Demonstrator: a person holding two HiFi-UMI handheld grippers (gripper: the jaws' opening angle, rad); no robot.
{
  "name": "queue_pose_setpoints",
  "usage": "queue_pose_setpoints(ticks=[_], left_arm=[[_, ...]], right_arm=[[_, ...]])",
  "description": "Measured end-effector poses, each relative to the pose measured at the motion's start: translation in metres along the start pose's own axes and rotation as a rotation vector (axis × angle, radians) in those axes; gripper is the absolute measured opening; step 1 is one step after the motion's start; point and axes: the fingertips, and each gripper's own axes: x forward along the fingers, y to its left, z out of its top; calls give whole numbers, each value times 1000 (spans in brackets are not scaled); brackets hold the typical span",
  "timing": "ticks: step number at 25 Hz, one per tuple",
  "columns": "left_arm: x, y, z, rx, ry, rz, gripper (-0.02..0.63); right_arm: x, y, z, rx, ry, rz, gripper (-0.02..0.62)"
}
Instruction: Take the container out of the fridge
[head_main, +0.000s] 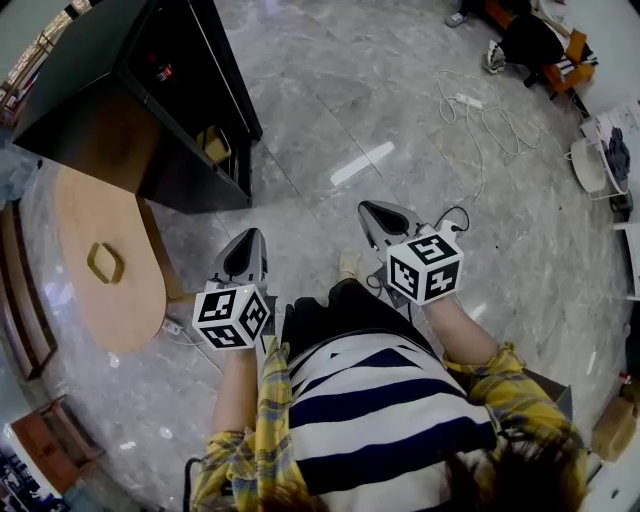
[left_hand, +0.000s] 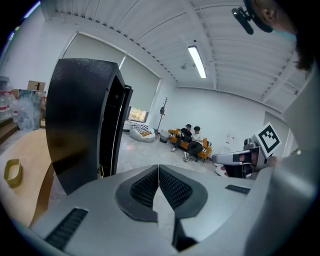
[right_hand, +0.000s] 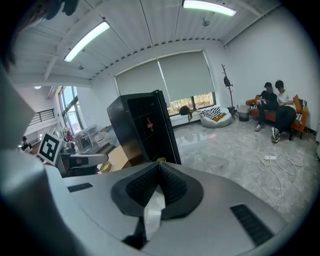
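The black fridge (head_main: 110, 90) stands at the upper left of the head view, its open front turned to the right. On a lower shelf inside sits a yellowish container (head_main: 214, 145), seen as well in the right gripper view, container (right_hand: 160, 160). My left gripper (head_main: 245, 248) and right gripper (head_main: 377, 214) hang in front of my body, well short of the fridge. Both are shut with nothing between the pads. In the left gripper view the fridge (left_hand: 82, 120) shows side-on beyond the gripper (left_hand: 158, 168). The right gripper (right_hand: 159, 165) points at the fridge (right_hand: 142, 130).
An oval wooden table (head_main: 95, 240) with a tape ring (head_main: 105, 262) stands left of the fridge. A white power strip and cable (head_main: 470, 103) lie on the marble floor at the right. Two people sit on a sofa (right_hand: 274, 102) far off. A red item (head_main: 161, 72) sits on an upper fridge shelf.
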Motion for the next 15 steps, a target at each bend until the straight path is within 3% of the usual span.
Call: queue_pose_setpoints(ticks=[15], left_arm=[[111, 10, 31, -10, 14, 158, 15]], right_arm=[[75, -85, 36, -41, 59, 81, 28]])
